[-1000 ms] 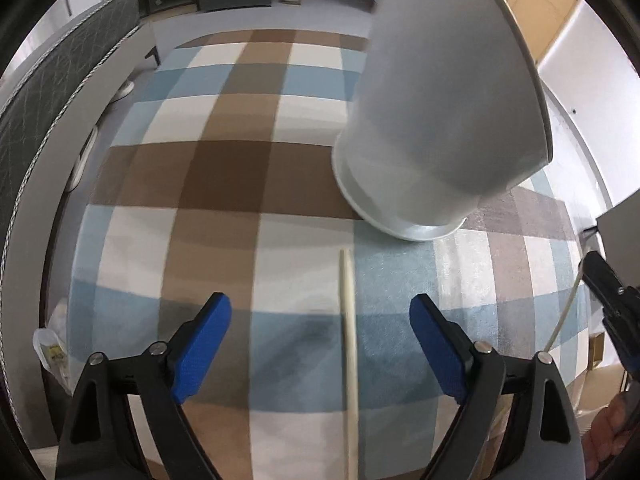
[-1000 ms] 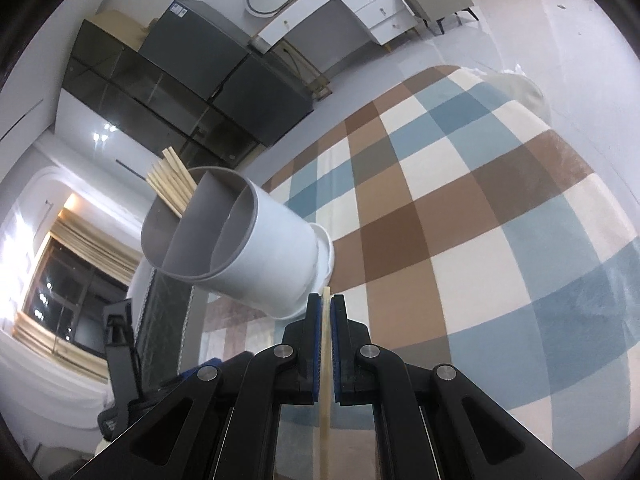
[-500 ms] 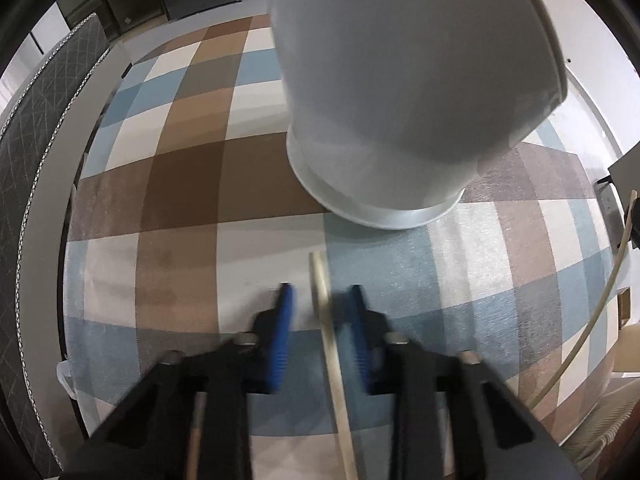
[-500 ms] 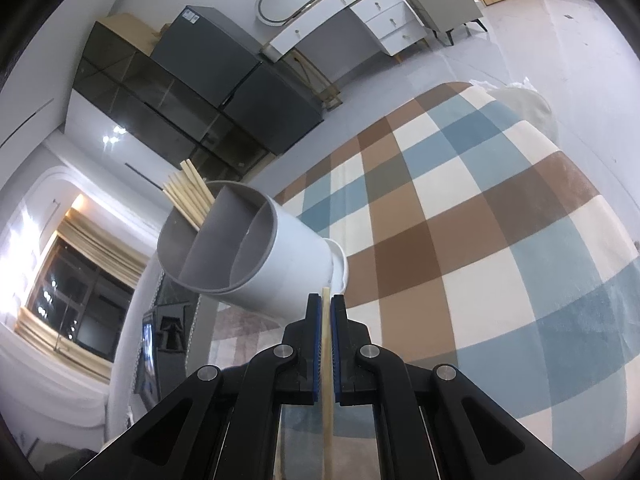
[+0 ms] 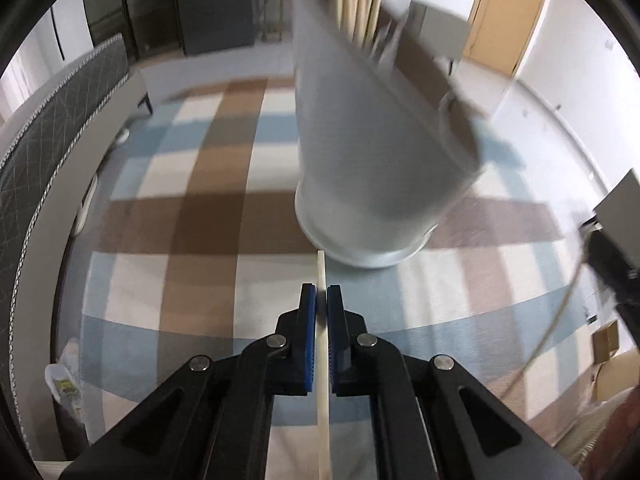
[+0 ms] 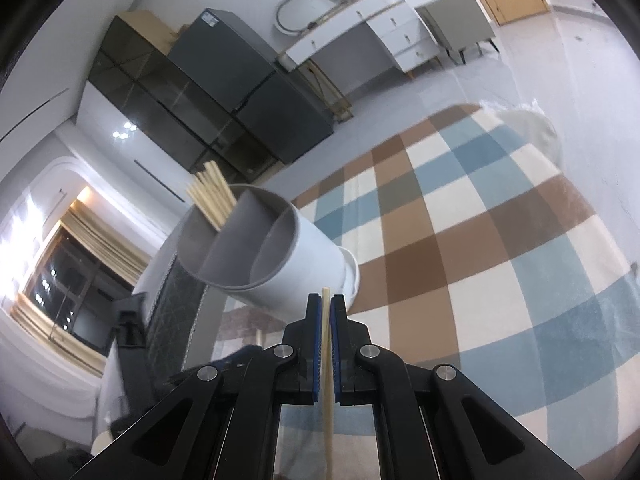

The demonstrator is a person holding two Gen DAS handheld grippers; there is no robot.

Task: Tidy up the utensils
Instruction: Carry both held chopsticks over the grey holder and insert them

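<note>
Each hand-held gripper pinched one chopstick: left hand-held gripper and right hand-held gripper. The holder stood at twelve o'clock, seemingly nearer the left.

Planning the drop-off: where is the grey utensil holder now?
In the right wrist view the utensil holder stands left of centre on the plaid rug, just beyond the right hand-held gripper.

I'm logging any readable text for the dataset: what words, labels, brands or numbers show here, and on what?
Nothing can be read in either view.
Sticker on the dark cabinet: too small and blurred.
Packet by the rug's edge: print too blurred.
White utensil holder, chopsticks: no markings seen.
</note>
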